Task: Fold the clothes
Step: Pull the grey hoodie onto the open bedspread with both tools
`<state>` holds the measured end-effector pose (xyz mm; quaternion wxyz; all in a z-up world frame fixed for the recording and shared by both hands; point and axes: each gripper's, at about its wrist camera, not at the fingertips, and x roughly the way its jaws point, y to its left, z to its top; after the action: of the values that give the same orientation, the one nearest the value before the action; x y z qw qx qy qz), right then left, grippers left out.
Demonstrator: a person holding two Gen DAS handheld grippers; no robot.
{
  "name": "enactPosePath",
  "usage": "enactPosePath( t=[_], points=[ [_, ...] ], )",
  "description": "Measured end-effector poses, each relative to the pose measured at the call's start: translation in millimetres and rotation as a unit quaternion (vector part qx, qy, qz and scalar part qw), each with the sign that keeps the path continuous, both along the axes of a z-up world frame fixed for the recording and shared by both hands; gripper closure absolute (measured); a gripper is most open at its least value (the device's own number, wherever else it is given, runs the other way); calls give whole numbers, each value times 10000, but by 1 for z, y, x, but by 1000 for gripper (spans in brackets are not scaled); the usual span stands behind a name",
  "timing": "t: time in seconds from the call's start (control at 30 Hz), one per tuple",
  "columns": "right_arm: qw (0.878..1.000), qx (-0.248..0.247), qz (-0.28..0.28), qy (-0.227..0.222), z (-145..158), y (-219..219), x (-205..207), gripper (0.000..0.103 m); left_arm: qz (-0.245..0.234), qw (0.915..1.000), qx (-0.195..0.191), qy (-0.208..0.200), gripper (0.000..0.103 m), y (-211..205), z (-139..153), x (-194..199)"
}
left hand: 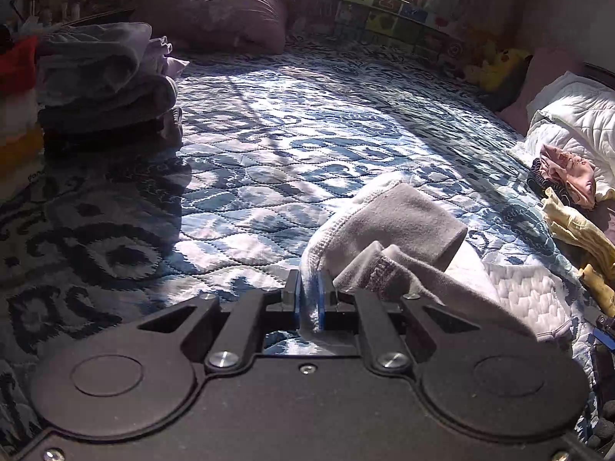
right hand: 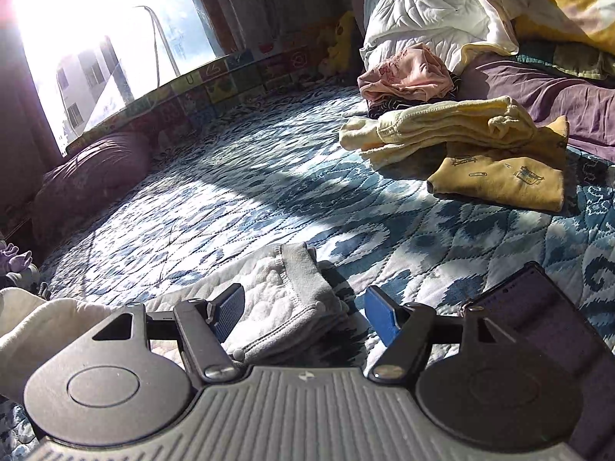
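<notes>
Nearest the left wrist camera, the left gripper [left hand: 310, 299] is clenched on a white-lined edge of the grey garment [left hand: 399, 230], lifting it off the blue quilted bedspread [left hand: 250, 146]; a stack of folded clothes [left hand: 103, 77] sits well apart at the left. From the right wrist view, the right gripper [right hand: 303, 315] stands released, its pads straddling the grey garment's folded end [right hand: 303, 299] without touching it. Unfolded yellow clothes [right hand: 480, 146] wait beyond. With only one edge pinched, the loose fold could slump and unravel if lifted further.

Grey garment [left hand: 403, 230] runs under the left gripper [left hand: 310, 299] — lower part hidden (pinched edge too)
</notes>
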<state>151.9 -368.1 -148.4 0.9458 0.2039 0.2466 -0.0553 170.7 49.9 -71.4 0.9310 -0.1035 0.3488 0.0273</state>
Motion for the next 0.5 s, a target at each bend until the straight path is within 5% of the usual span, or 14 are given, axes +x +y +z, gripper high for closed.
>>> enactPosePath(
  t=[0.17, 0.27, 0.5],
  points=[
    [9997, -34, 169, 170, -7, 18, 9, 34, 878, 9954, -10, 383, 94, 40, -8, -5],
    [9995, -25, 226, 204, -8, 24, 15, 34, 935, 9949, 145, 336, 94, 47, 1, -15],
    [9994, 133, 191, 260, -12, 23, 29, 34, 698, 9971, 238, 198, 60, 63, 19, -23]
  ],
)
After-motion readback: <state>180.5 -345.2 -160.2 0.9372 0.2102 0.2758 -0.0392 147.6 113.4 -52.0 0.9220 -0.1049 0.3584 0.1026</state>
